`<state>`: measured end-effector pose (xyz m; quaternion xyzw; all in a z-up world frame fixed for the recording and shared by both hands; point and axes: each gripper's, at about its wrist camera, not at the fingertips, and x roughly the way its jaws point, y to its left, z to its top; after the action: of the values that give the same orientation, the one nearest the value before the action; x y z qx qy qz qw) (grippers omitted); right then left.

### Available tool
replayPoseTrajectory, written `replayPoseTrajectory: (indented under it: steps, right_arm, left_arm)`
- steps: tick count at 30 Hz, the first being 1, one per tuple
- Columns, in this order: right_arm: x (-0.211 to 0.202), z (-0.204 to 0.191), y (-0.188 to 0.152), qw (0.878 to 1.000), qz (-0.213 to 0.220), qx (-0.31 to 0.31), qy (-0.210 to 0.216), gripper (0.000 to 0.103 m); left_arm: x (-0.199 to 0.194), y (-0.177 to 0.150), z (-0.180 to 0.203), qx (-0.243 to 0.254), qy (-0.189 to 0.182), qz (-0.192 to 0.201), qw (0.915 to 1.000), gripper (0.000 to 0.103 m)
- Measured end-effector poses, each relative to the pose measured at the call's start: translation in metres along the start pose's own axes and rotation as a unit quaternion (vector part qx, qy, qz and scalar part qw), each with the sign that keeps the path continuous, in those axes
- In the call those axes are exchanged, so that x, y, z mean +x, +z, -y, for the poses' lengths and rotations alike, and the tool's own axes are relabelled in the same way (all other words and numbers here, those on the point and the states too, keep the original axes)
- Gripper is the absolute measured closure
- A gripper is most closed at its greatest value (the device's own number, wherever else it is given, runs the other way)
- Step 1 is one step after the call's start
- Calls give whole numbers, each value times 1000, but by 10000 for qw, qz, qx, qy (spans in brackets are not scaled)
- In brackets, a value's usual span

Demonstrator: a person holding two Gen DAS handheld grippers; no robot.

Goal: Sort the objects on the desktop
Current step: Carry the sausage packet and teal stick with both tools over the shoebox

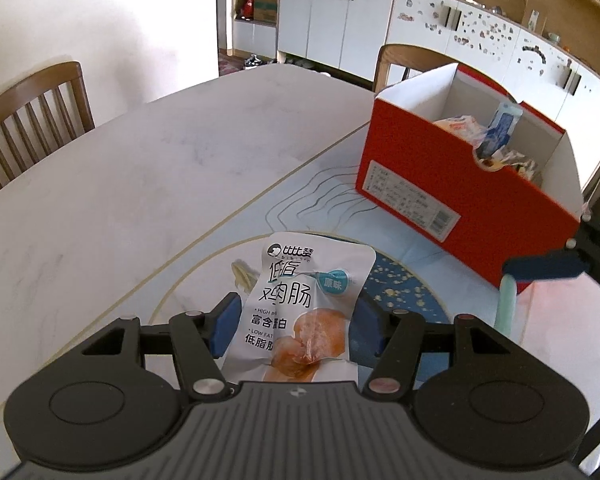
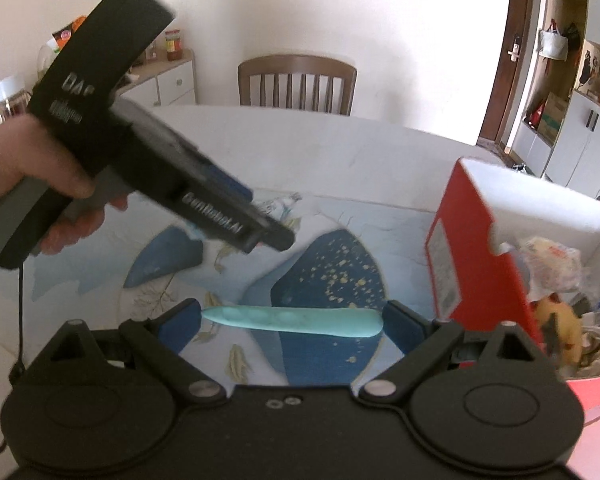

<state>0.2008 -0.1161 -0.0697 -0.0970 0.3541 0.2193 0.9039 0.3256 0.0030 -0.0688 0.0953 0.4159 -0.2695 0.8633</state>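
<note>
My left gripper (image 1: 296,304) is shut on a white snack packet (image 1: 300,300) with black print and a picture of sausage, held just above the blue patterned mat (image 1: 400,280). My right gripper (image 2: 292,316) is shut on a long pale teal stick (image 2: 296,320), gripped end to end between the blue pads. In the left wrist view that stick (image 1: 507,300) hangs from the right gripper (image 1: 540,268) beside the red box (image 1: 440,184). The open box (image 2: 472,248), white inside, holds several packets. A hand carries the left gripper (image 2: 276,240) at upper left.
The white marble table (image 1: 140,168) stretches left and far of the mat. Wooden chairs stand at the left (image 1: 32,116) and behind the box (image 1: 404,60), and another at the far side (image 2: 296,84). White cabinets line the back wall.
</note>
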Motion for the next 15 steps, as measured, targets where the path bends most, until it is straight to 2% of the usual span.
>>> replayPoseTrajectory:
  steps: [15]
  right_arm:
    - [-63,38,14,9993,321,201,-40,6]
  left_arm:
    - [-44,8,42,108,25,366,9993,43]
